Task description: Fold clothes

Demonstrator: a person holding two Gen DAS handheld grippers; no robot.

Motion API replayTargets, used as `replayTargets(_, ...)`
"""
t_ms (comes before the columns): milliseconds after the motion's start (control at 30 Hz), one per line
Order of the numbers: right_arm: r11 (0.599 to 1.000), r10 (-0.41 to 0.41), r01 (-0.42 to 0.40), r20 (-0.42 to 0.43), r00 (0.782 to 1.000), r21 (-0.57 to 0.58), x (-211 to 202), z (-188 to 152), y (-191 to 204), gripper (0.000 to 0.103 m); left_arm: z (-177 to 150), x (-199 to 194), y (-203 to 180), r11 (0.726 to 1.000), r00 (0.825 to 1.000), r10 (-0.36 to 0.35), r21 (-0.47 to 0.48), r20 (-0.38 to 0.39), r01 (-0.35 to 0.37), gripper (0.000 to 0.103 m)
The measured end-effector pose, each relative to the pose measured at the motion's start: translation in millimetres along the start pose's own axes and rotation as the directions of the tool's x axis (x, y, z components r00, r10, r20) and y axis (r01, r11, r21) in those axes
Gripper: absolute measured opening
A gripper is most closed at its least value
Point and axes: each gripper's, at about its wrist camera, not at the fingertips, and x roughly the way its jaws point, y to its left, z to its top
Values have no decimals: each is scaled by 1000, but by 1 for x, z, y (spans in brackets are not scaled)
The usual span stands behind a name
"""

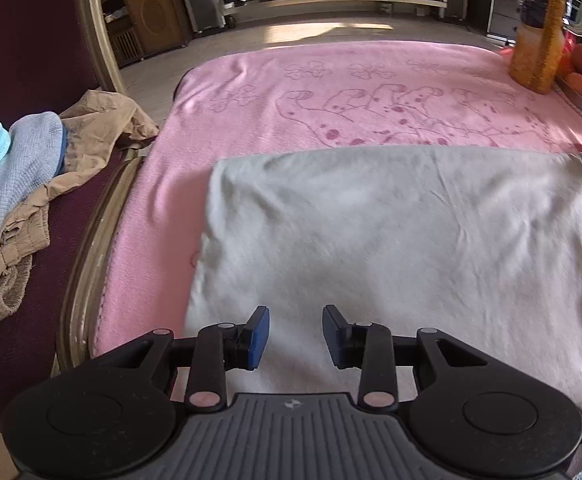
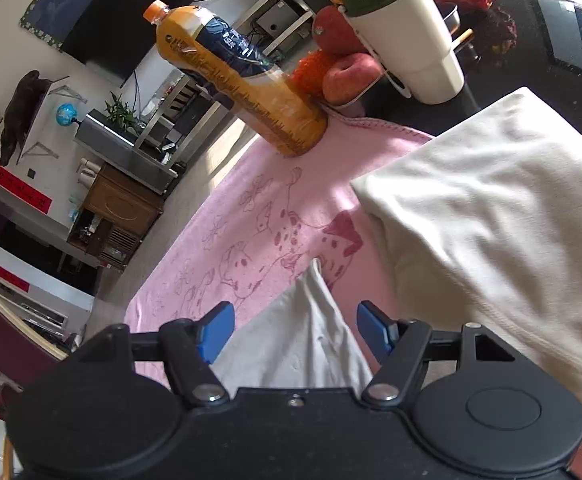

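A pale cream garment [image 1: 391, 240] lies folded flat on a pink blanket [image 1: 291, 92] printed with spotted dogs. My left gripper [image 1: 296, 336] hovers over the garment's near left part, its blue pads apart and nothing pinched between them. In the right wrist view the same garment [image 2: 491, 208] fills the right side, its folded edge lifted off the blanket [image 2: 251, 208]. A narrow white strip of cloth [image 2: 303, 344] runs up between the jaws of my right gripper [image 2: 295, 332]. Those jaws stand wide and neither pad touches the strip.
A heap of tan, light blue and mint clothes [image 1: 31, 184] lies on a dark red seat at the left. At the blanket's far right stand an orange drink bottle [image 2: 243, 80], a white cup with a green lid [image 2: 407, 32] and a bowl of fruit [image 2: 347, 76].
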Motion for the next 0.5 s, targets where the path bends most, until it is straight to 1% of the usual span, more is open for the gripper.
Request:
replayTargets(67, 999, -17, 17, 17, 1000, -37, -8, -7, -2, 67, -6, -3, -9, 1000, 1000, -18, 24, -2, 18, 35)
replayTargets(100, 998, -25, 26, 25, 999, -56, -12, -10, -3, 63, -10, -5, -12, 999, 1000, -27, 32, -2, 27, 35)
replayTargets(133, 997, -33, 35, 34, 999, -74, -17, -13, -5, 55, -13, -6, -15, 998, 999, -37, 41, -3, 37, 35)
replayTargets(167, 996, -29, 31, 31, 999, -86, -17, -16, -5, 28, -15, -6, -17, 998, 999, -42, 42, -6, 42, 35)
replayTargets(200, 997, -1, 2, 4, 1000, -84, -11, -15, -3, 12, -16, -4, -20, 998, 999, -39, 44, -12, 40, 35)
replayTargets(267, 996, 48, -52, -46, 998, -78, 4, -15, 1, 12, -17, 2, -23, 998, 999, -12, 57, -32, 14, 36)
replayTargets(300, 995, 55, -61, -69, 996, -78, 15, -14, 5, 12, -18, 7, -22, 998, 999, 3, 55, -49, 0, 37)
replayTargets(400, 995, 72, -81, -159, 985, -50, 56, -13, 8, 13, -17, 9, -13, 1000, 998, -13, 20, -60, 14, 39)
replayTargets(467, 996, 80, -86, -197, 977, -26, 76, -13, 7, 14, -17, 11, -10, 1000, 998, -20, 6, -63, 20, 42)
replayTargets(500, 997, 67, -73, -207, 976, -23, 83, -14, 6, 14, -16, 11, -8, 1000, 998, -23, 0, -64, 23, 42)
